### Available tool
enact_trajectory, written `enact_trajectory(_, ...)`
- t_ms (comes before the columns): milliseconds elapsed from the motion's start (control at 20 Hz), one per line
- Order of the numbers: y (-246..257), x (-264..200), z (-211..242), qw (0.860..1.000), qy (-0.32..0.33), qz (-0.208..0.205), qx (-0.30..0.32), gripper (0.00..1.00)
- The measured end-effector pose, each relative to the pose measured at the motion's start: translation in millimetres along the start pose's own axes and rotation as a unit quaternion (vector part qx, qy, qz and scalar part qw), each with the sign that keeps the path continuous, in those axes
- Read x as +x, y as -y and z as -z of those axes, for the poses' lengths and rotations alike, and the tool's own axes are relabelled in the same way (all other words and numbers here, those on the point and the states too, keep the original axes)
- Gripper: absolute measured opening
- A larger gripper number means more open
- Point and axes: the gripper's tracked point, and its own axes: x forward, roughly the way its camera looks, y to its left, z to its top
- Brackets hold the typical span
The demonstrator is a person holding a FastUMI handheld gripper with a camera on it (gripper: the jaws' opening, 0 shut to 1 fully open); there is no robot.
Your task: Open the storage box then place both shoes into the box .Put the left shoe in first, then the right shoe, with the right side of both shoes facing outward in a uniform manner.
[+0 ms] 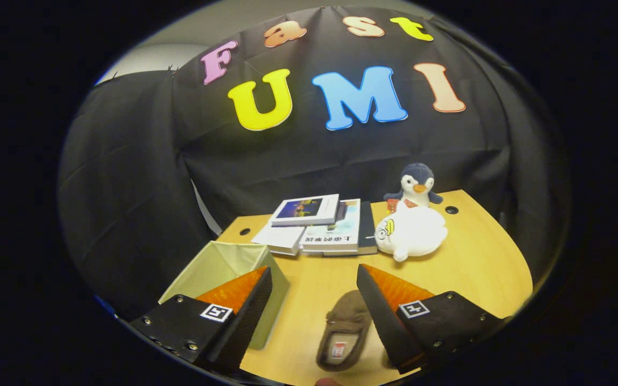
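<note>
The gripper [314,281] hangs above the wooden table [480,262] with its fingers spread wide and nothing pressed between them. In the gap between the fingers, close in and lying on the table, is a brown shoe [344,332], a soft slipper with its opening and inner sole facing up; the right finger's inner edge overlaps its side in the view, but I judge that the finger is above it and not touching. Whether this is the left or the right shoe is hard to tell from this angle, and a small brown patch at the heel of the right finger may be part of the second shoe, though it is too little to be sure.

Just behind the left finger stands the storage box [223,265], a pale green fabric cube. Its top is open and what shows of the inside looks empty. So the opening step appears done, and both shoes are left to place, the left one first.

Beyond the fingers, further along the table, lies a stack of books [319,225], with a white plush toy [411,233] just beside it and a penguin plush [417,185] behind that, by the black cloth wall.
</note>
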Motion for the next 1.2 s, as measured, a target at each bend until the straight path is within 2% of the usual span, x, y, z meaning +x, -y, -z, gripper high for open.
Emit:
enact_trajectory(250, 35, 15, 63, 0.996, -0.070, 0.030, -0.044, 0.97)
enact_trajectory(400, 50, 26, 106, 0.991, -0.120, 0.040, -0.050, 0.97)
enact_trajectory(900, 58, 39, 179, 0.975, -0.215, 0.037, -0.041, 0.98)
enact_trajectory(1000, 56, 43, 184, 0.973, -0.228, 0.034, -0.025, 0.90)
enact_trajectory(1100, 50, 45, 188, 0.971, -0.237, 0.028, 0.004, 0.72)
enact_trajectory(1150, 50, 46, 188, 0.970, -0.242, 0.030, 0.012, 0.59)
enact_trajectory(1200, 50, 46, 190, 0.968, -0.247, 0.030, 0.016, 0.54)
